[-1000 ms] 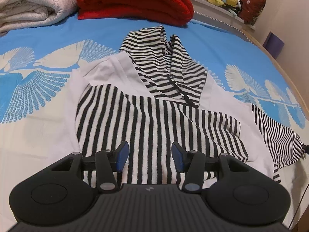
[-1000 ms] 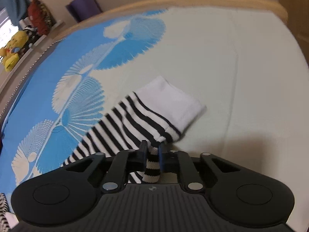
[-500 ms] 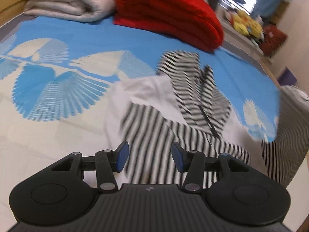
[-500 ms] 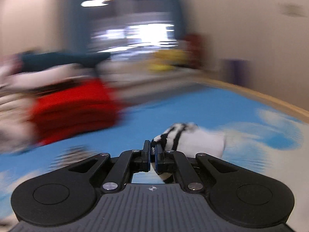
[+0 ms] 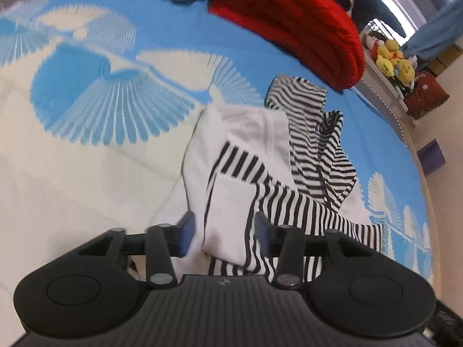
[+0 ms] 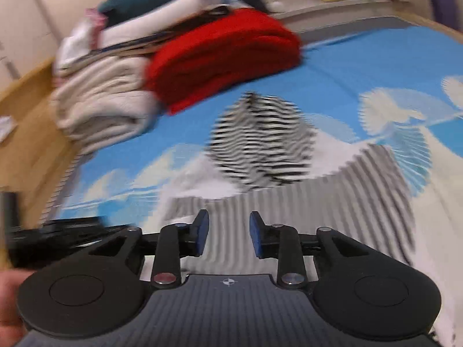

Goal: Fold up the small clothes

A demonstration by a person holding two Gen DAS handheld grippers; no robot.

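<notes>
Where sleeve [image 5: 231,217] crosses, striped hoodie [image 5: 306,156] hood-far.

Your right gripper [image 6: 227,232] has just opened, dropping the sleeve [image 5: 231,219] between your closing left gripper [image 5: 222,232] jaws

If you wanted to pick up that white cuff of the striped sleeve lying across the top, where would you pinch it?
Probably at the white cuff, near its free end. It lies folded over the striped garment as a loose flap, right between the open fingers of the left hand-held gripper. Coming down from above, one finger either side of its long edges, should catch just that layer.
</notes>
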